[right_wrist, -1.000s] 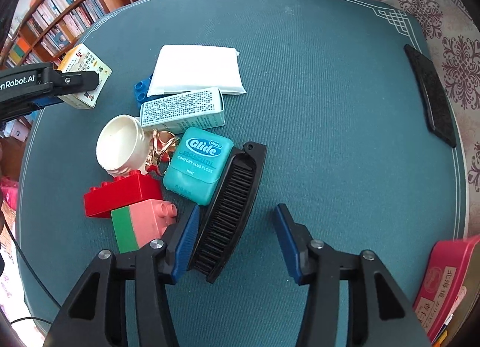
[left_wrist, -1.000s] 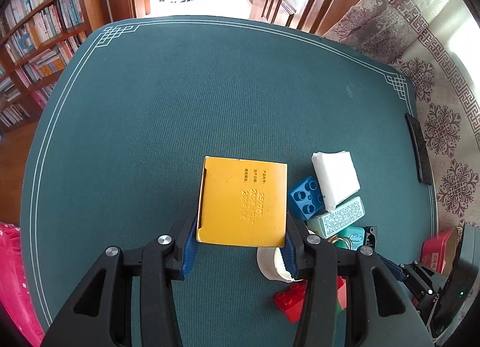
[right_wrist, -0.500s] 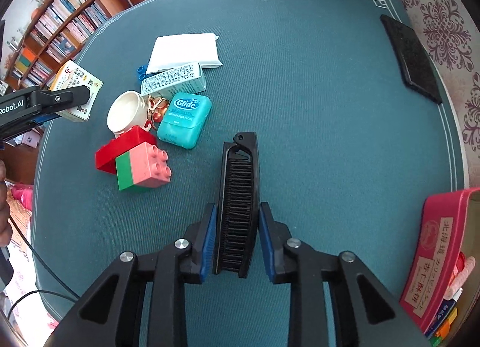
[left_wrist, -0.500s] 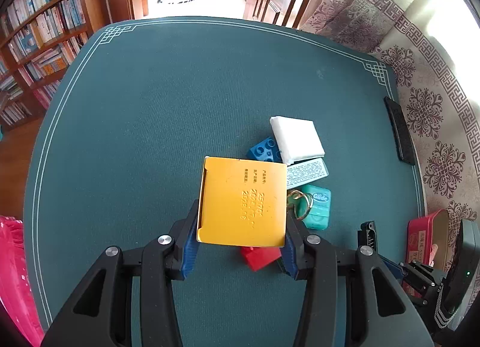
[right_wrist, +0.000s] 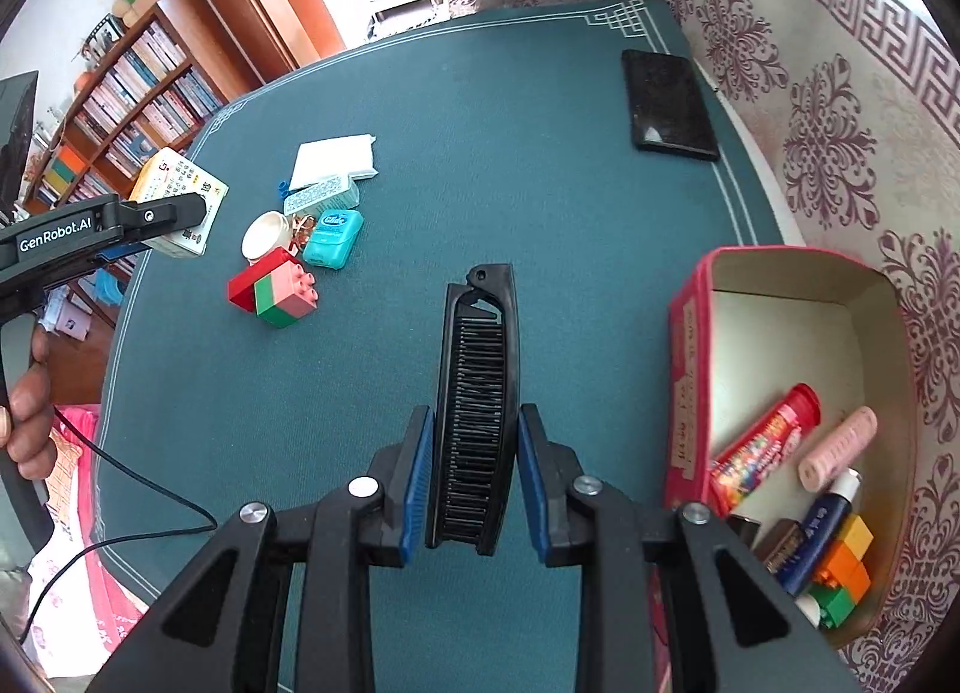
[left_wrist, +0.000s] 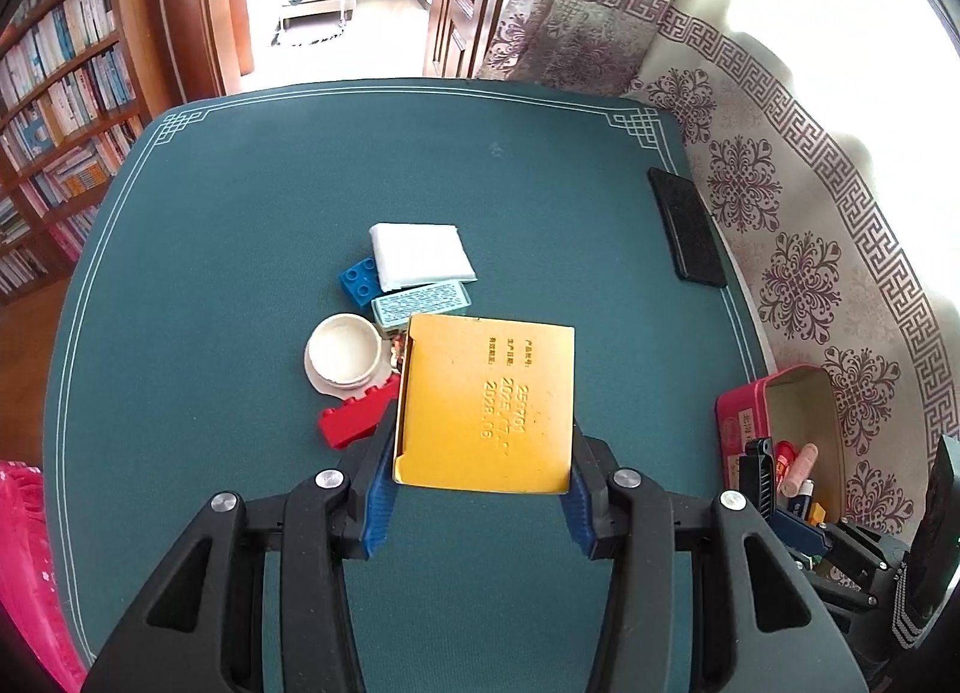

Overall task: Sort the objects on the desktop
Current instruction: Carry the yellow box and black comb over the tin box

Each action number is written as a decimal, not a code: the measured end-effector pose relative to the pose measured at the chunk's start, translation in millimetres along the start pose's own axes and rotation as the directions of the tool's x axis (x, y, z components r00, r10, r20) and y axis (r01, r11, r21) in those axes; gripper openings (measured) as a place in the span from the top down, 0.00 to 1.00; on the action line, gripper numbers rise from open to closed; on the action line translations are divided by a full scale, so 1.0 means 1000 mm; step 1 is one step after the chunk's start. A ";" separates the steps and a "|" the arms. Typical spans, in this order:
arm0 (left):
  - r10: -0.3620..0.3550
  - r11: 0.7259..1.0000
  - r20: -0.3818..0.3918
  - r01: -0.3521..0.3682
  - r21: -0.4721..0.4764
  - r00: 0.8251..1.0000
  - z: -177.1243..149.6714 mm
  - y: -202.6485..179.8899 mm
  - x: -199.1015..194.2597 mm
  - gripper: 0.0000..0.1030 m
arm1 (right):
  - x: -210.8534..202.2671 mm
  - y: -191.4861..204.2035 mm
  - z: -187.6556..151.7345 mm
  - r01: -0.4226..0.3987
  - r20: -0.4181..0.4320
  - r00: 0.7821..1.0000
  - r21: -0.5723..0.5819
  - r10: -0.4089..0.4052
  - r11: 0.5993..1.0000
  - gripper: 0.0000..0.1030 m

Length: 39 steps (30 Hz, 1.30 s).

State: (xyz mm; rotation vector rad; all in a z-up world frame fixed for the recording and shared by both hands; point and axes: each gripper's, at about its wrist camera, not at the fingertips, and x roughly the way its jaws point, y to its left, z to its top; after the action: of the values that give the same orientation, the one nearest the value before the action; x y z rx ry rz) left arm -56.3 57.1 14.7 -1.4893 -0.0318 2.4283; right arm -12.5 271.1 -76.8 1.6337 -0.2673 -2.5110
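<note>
The black comb [right_wrist: 477, 411] sits lengthwise at centre frame in the right wrist view, clamped between the right gripper [right_wrist: 471, 477] pads, clear of the green mat [right_wrist: 540, 183]. The red box [right_wrist: 690, 393], lower right, looks like its destination: carry it over the rim level, then let go low among the items inside. The left gripper [left_wrist: 480, 489] holds the yellow carton [left_wrist: 486, 405] by its sides at centre of its own view; bring it second so the two don't crowd.
</note>
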 end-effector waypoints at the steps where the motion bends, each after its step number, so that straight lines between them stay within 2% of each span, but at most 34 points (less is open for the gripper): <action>1: -0.005 1.000 0.002 0.005 0.009 1.000 -0.002 -0.009 -0.003 0.53 | -0.009 -0.007 -0.004 0.005 0.009 1.000 0.008 -0.005 1.000 0.71; 19: -0.129 0.975 0.007 0.126 0.182 0.992 -0.034 -0.147 -0.029 0.53 | -0.089 -0.108 -0.055 0.107 0.105 0.987 0.163 -0.125 0.981 0.71; 30: -0.157 0.965 0.016 0.150 0.214 0.987 -0.040 -0.178 -0.038 0.53 | -0.108 -0.126 -0.065 0.125 0.147 0.977 0.178 -0.152 0.976 0.71; 39: -0.172 0.958 0.009 0.165 0.233 0.985 -0.044 -0.195 -0.038 0.53 | -0.110 -0.137 -0.070 0.143 0.136 0.976 0.204 -0.173 0.968 0.69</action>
State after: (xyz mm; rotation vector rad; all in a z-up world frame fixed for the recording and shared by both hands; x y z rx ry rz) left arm 43.6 227.8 60.0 -1.2931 0.1112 2.2321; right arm 93.9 422.5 -37.3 1.5873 -0.4257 -2.8163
